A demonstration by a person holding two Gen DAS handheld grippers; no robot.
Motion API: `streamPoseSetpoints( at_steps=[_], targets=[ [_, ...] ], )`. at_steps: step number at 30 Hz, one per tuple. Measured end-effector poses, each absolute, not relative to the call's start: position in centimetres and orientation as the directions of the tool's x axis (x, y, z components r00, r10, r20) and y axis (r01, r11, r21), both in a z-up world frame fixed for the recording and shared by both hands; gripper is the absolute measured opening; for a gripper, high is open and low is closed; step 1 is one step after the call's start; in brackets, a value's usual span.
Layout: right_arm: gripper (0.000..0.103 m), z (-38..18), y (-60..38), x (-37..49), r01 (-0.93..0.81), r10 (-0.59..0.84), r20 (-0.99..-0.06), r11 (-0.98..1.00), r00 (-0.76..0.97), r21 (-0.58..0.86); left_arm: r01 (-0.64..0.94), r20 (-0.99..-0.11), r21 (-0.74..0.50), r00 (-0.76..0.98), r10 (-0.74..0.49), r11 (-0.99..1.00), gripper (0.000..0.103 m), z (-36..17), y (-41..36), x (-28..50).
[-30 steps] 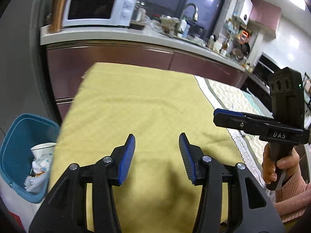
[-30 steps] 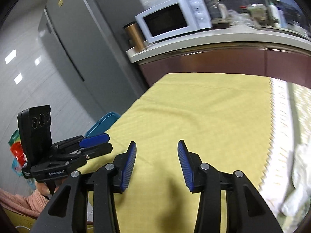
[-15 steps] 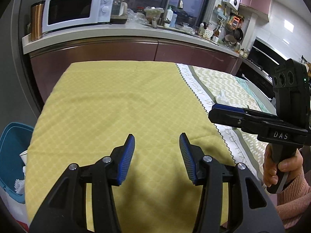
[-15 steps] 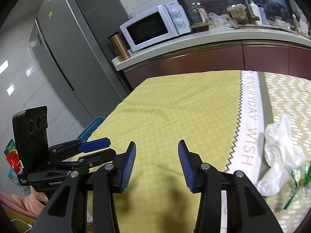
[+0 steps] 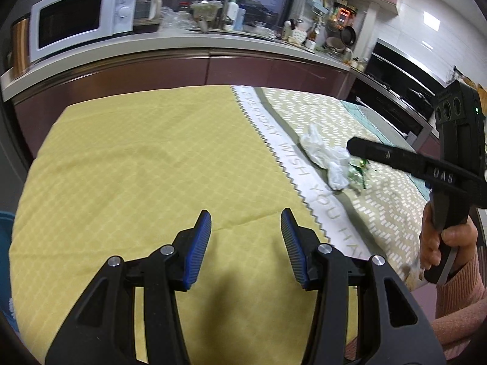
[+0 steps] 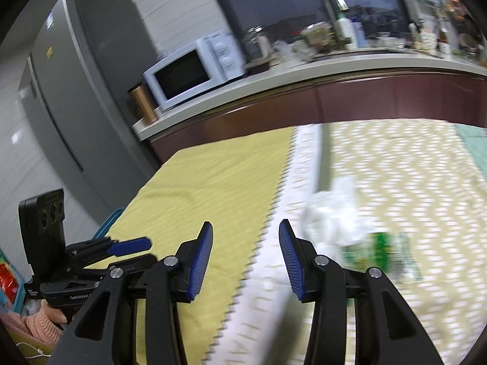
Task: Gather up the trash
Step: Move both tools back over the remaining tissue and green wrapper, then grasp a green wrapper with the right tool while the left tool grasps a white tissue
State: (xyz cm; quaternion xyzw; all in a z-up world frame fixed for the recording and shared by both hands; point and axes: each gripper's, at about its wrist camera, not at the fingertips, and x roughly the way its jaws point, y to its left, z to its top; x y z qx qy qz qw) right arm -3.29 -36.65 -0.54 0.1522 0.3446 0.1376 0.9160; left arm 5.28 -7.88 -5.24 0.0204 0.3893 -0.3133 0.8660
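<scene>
Trash sits on the patterned cloth (image 5: 359, 213): a crumpled white tissue (image 5: 324, 155) touching a green wrapper (image 5: 357, 172). Your left gripper (image 5: 246, 246) hangs over the yellow cloth (image 5: 146, 164), partly open and empty. Your right gripper (image 6: 246, 257) is partly open too, empty, near the tissue.

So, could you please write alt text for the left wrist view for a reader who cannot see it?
The open left gripper hovers empty over a yellow tablecloth. To its right, the right gripper, held in a hand, points at crumpled white paper and a green wrapper on a patterned cloth. A kitchen counter with a microwave runs behind.
</scene>
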Motion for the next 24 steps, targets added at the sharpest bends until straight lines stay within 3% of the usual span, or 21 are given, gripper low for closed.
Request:
streamPoseSetpoints(
  at_steps=[10, 13, 16, 24],
  targets=[
    [0.043, -1.7, -43.6, -4.5, 0.035, 0.232, -0.621, 0.922, 0.749, 0.387, 0.668, -0.703, -0.220, 0.398, -0.590, 0.711, 0.047, -5.2, -13.6, 5.6],
    [0.043, -2.5, -44.7, -4.5, 0.058, 0.234, -0.632, 0.912, 0.739, 0.405, 0.698, -0.710, -0.217, 0.368, -0.601, 0.683, 0.047, -5.3, -15.7, 5.9],
    [0.051, -3.1, -45.4, -4.5, 0.072, 0.230, -0.639, 0.909, 0.734, 0.410, 0.725, -0.716, -0.226, 0.329, -0.615, 0.651, 0.050, -5.5, -17.8, 6.1],
    [0.051, -4.6, -46.3, -4.4, 0.084, 0.273, -0.647, 0.882, 0.712, 0.464, 0.753, -0.756, -0.253, 0.238, -0.610, 0.607, 0.052, -7.4, -22.9, 7.4]
  ],
)
